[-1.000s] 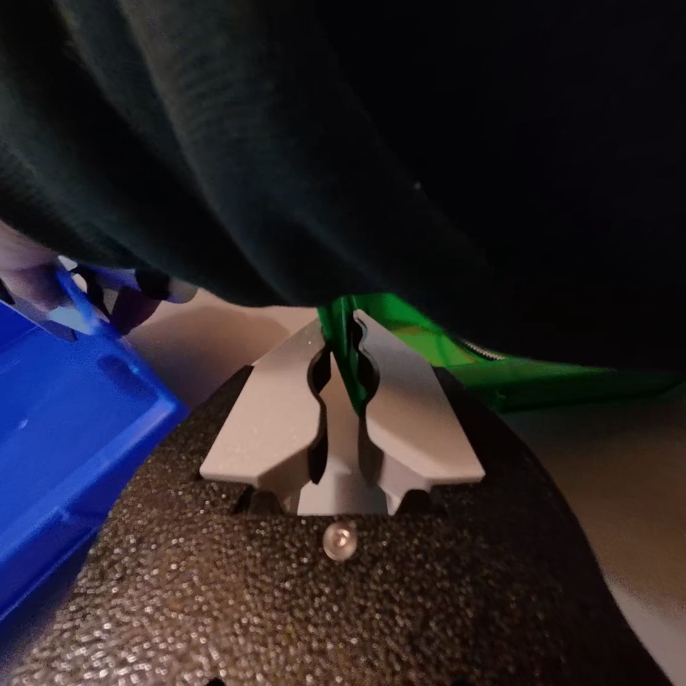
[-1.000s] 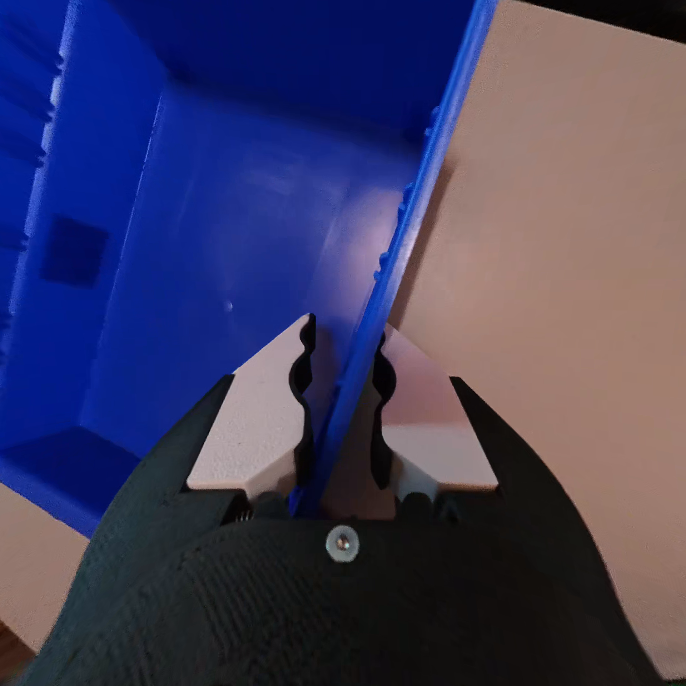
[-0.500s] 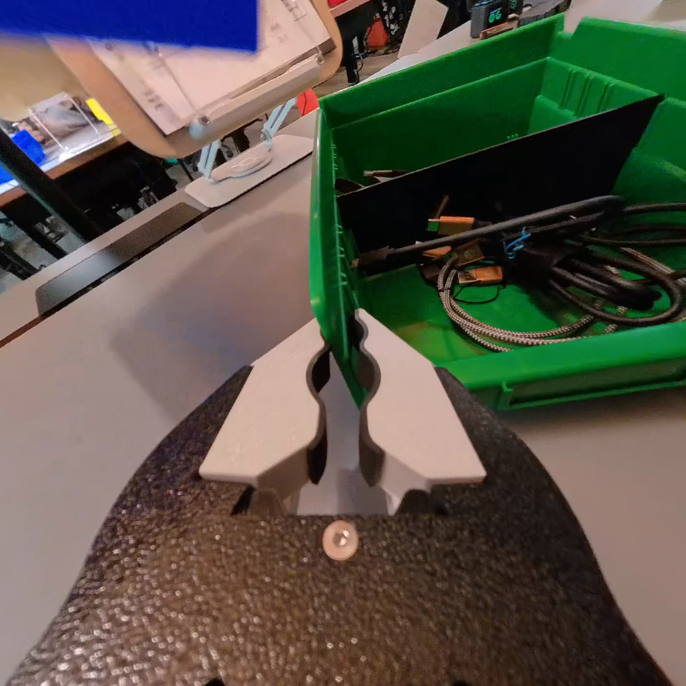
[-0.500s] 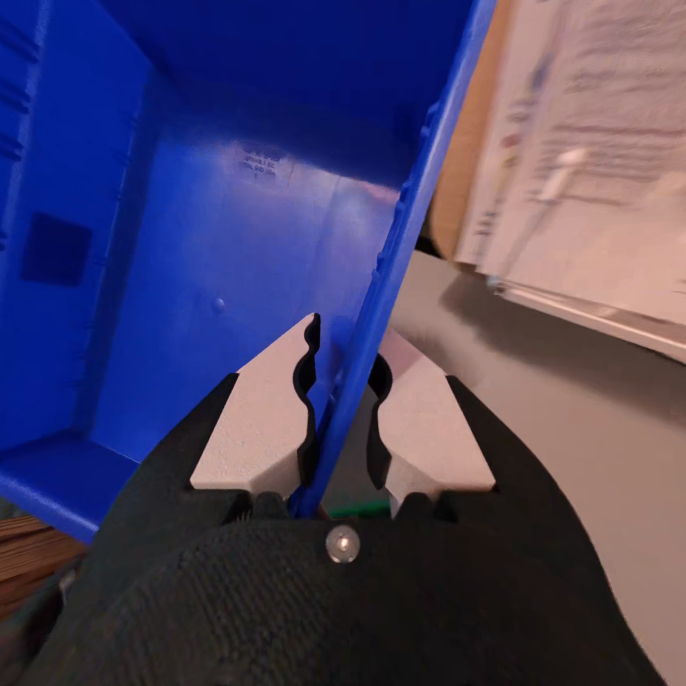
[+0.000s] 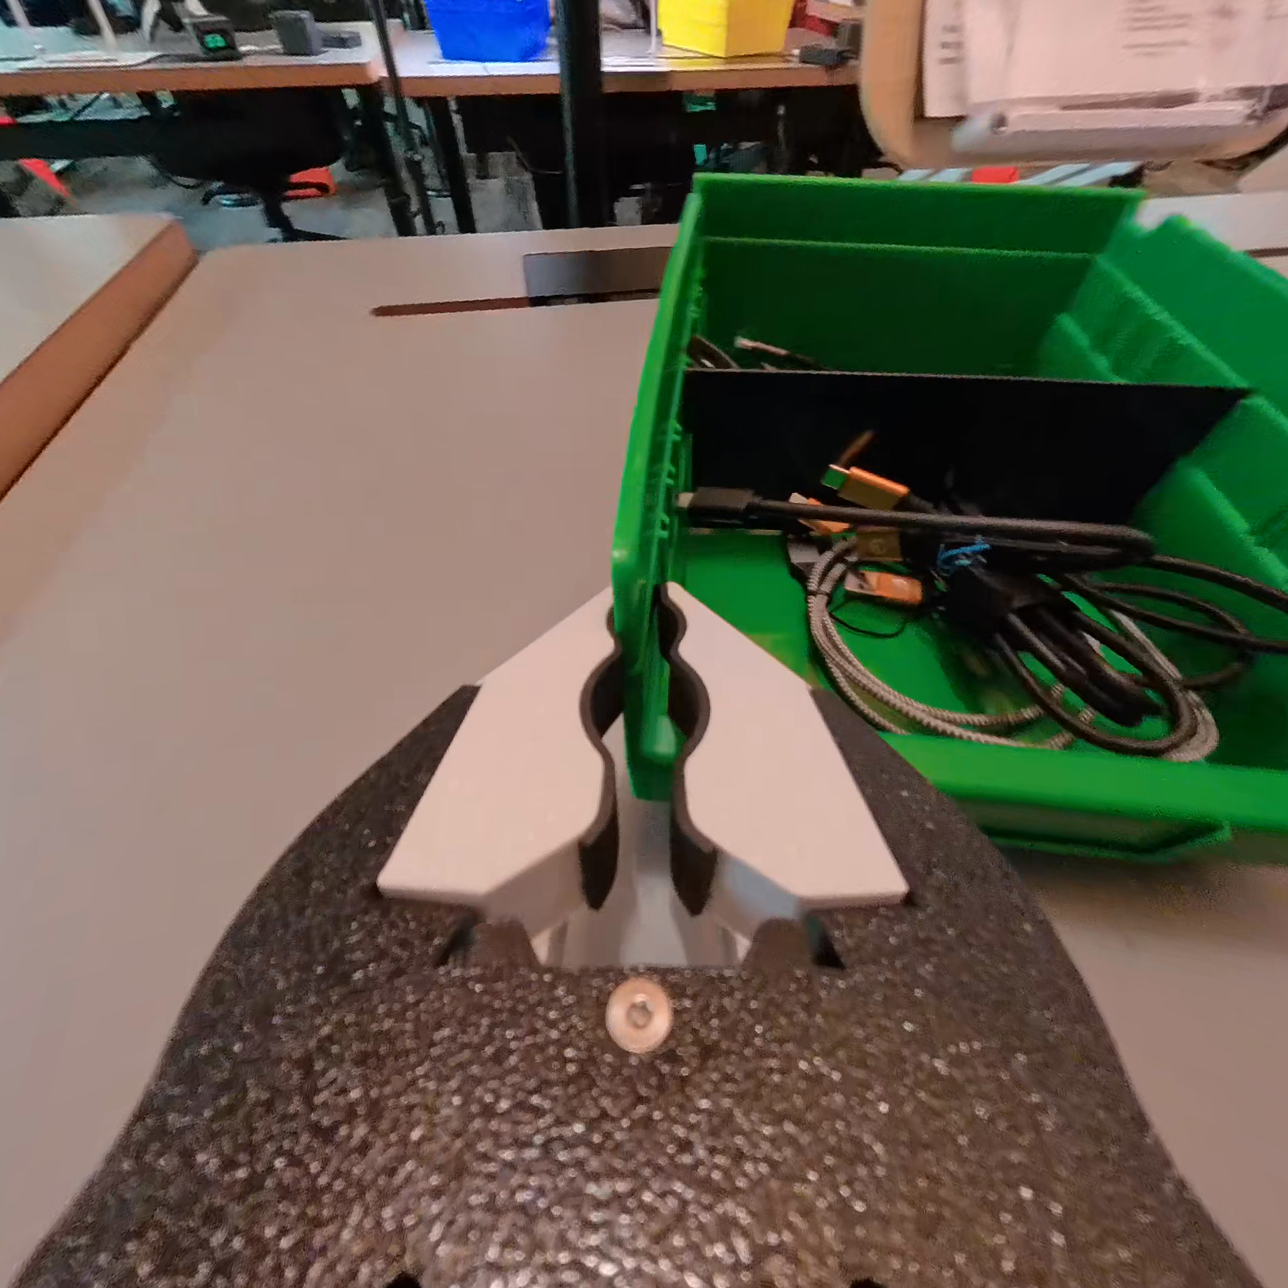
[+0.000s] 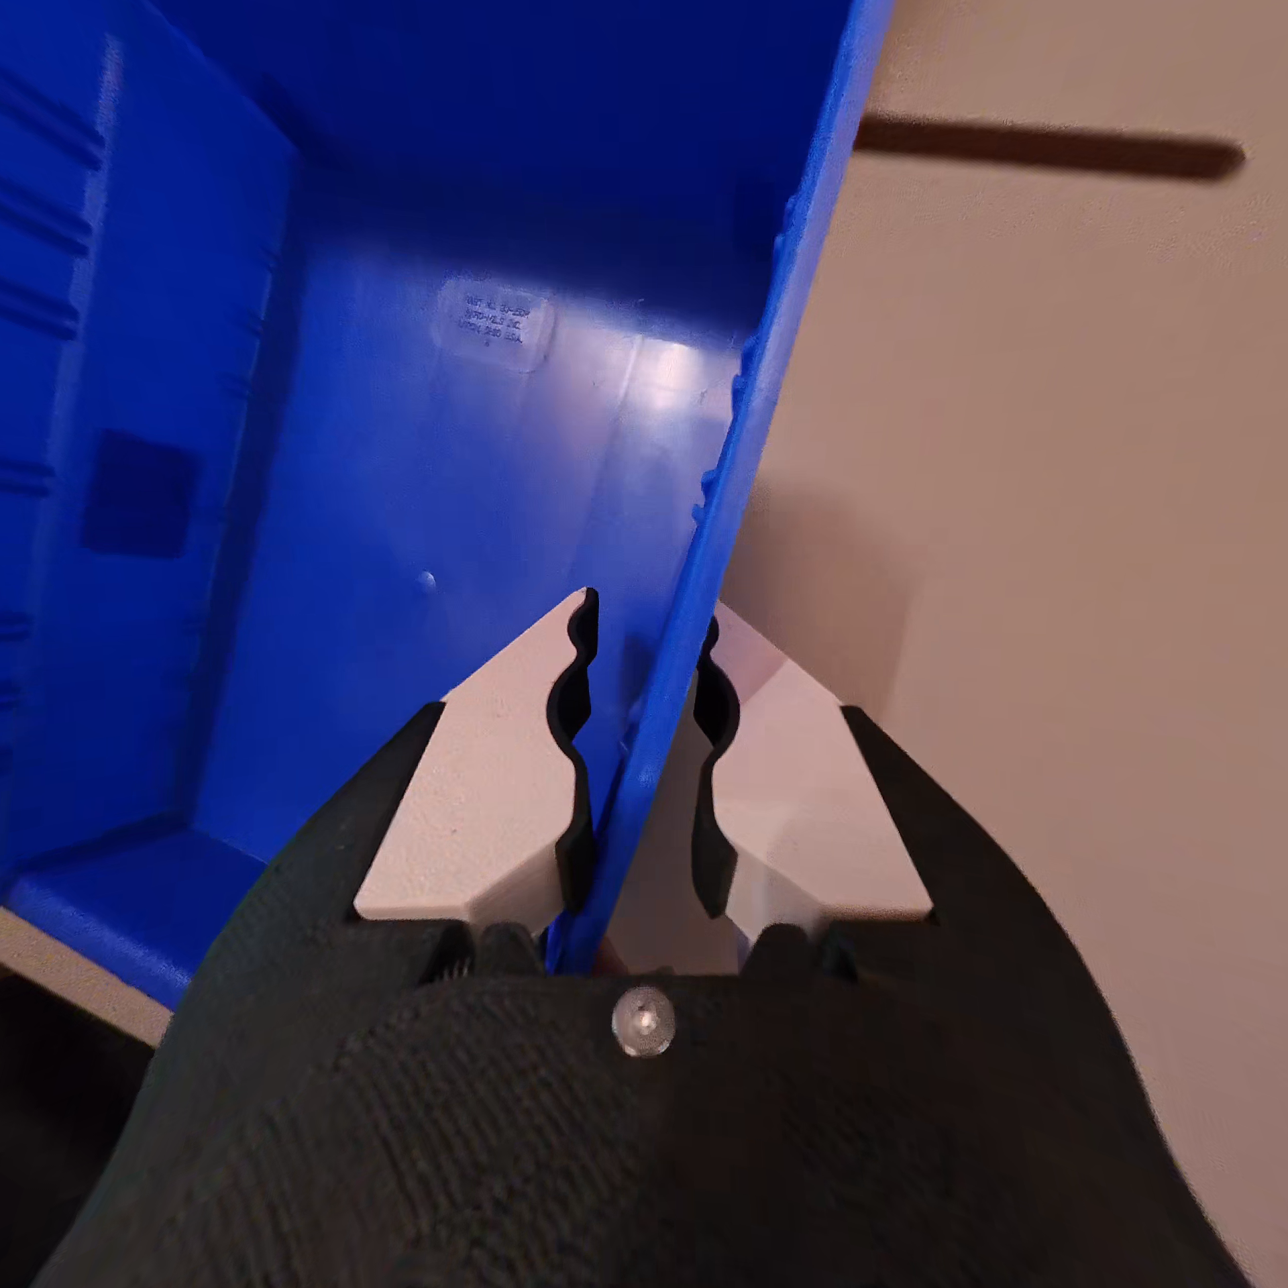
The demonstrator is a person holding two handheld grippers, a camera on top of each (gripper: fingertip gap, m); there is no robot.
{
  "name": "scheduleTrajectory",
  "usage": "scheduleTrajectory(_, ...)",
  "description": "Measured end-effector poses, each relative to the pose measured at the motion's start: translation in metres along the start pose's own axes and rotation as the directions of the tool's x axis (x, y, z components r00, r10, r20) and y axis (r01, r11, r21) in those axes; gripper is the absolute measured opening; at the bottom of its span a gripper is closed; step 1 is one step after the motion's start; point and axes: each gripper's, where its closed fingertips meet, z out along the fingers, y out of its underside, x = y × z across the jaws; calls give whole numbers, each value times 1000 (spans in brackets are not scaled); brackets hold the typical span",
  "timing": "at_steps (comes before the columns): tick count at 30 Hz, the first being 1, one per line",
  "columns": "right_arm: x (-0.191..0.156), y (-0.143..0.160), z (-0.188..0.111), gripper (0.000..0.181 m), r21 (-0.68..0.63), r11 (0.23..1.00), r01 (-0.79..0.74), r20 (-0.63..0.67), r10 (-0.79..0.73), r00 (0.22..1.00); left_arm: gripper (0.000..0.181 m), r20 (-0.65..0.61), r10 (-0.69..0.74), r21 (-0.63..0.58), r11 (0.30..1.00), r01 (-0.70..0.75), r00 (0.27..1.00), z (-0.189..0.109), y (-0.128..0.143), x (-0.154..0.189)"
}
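My left gripper [image 5: 645, 627] is shut on the left side wall of a green bin [image 5: 906, 300], near its front corner. The bin stands on a beige table [image 5: 313, 488] and holds a black divider [image 5: 976, 432] and a tangle of black, grey and orange cables [image 5: 1010, 613]. My right gripper [image 6: 652, 613] is shut on the right side wall of a blue bin [image 6: 767, 432]. The blue bin's inside [image 6: 418, 453] is bare. It hangs over the beige table [image 6: 1010, 557].
A slot and a dark cutout [image 5: 592, 272] sit in the table behind the green bin. A clipboard with papers [image 5: 1080, 70] hangs at the upper right. Other tables with a blue box [image 5: 488, 28] and a yellow box [image 5: 725, 24] stand farther back. A dark slot [image 6: 1045, 150] shows beyond the blue bin. The tips of one gripper are about 60 cm away from the tips of the other.
A dark garment that covered the left view is gone, and the green bin and room now show. The blue bin has swung with my right gripper, from beside the clipboard to over the table.
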Motion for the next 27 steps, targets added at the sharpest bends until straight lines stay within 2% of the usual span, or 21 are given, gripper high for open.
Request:
scheduleTrajectory(1, 16, 14, 4, 25, -24, 1000, -2, -18, 2, 1000, 1, 10, -14, 1, 1000, 13, 1000, -2, 1, -7)
scheduleTrajectory(5, 66, 60, 21, 26, -96, 994, -57, -71, 50, 996, 0, 101, -43, 2, 999, 43, 994, -8, 3, -36)
scheduleTrajectory(9, 91, 80, 36, 25, -127, 990, -69, -64, 61, 996, 0, 186, -67, 7, 998, 67, 980, -15, 5, -59)
scheduleTrajectory(14, 104, 69, 48, 24, -91, 995, -49, -46, 45, 998, 0, 169, -78, 10, 997, 78, 982, -18, 6, -65)
scheduleTrajectory(17, 116, 51, 50, 26, -22, 1000, 10, -117, -12, 993, 1, 187, -49, 1, 999, 49, 981, -19, 7, -65)
scheduleTrajectory(18, 119, 46, 48, 35, -4, 1000, 25, -153, -26, 988, 6, 196, -27, -3, 1000, 28, 980, -20, 7, -65)
scheduleTrajectory(20, 134, 35, 35, 75, 55, 997, 54, -300, -36, 953, 15, 227, 5, 0, 1000, -6, 974, -26, 4, -68)
scheduleTrajectory(21, 139, 30, 24, 85, 83, 992, 93, -378, -55, 924, 17, 229, 14, 5, 1000, -16, 973, -29, 1, -68)
scheduleTrajectory(24, 136, 15, -21, 95, 147, 947, 285, -587, -148, 796, 21, 182, -18, 42, 999, 11, 983, -37, -14, -58)
scheduleTrajectory(26, 109, 4, -47, 95, 212, 869, 447, -642, -221, 734, 29, 162, -52, 53, 998, 44, 986, -39, -26, -54)
scheduleTrajectory(27, 89, 0, -53, 95, 247, 816, 523, -628, -277, 728, 33, 162, -40, 34, 999, 35, 986, -36, -32, -53)
